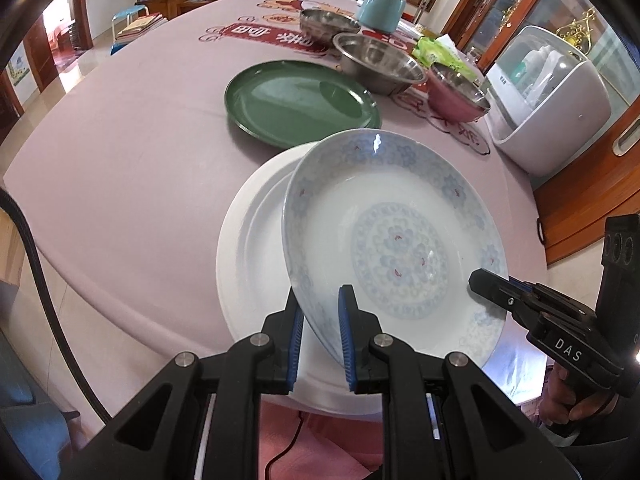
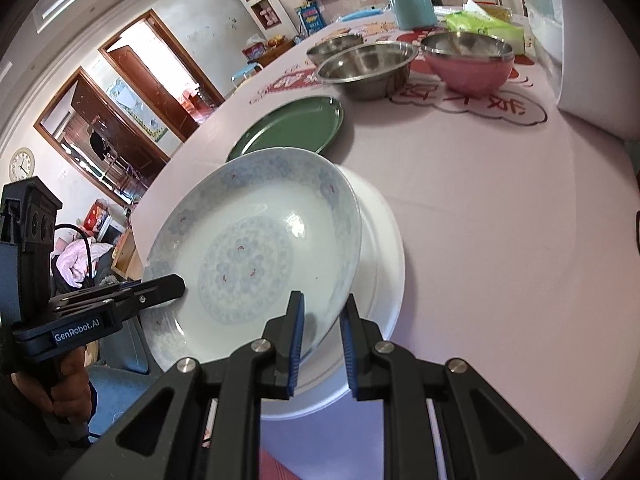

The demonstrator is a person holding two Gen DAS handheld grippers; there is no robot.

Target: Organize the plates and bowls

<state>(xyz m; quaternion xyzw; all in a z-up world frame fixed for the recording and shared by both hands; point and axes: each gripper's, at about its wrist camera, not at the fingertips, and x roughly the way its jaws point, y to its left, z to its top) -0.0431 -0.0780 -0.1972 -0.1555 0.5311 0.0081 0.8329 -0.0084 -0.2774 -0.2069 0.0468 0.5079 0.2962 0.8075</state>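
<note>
Gripping patterned plate (image 1: 394,236) rim both sides: left tool (image 1: 320,334), right tool (image 2: 320,334), tilted over white plate (image 1: 248,248).

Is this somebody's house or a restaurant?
Most likely a home's dining room. A big table with a printed cloth holds everyday dishes like the green plate, a wooden display cabinet stands nearby, and a wall clock hangs by open doorways.

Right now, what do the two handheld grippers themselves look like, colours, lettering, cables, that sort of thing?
Both are matte black. The left gripper and right gripper have angular bodies, blue ribbed pads lining their fingers and round silver pivot bolts. The left one's side reads GenRobot.AI; the right one's reads DAS. A black cable runs past the left gripper. A bare hand grips the right handle; no sleeve shows.
</note>
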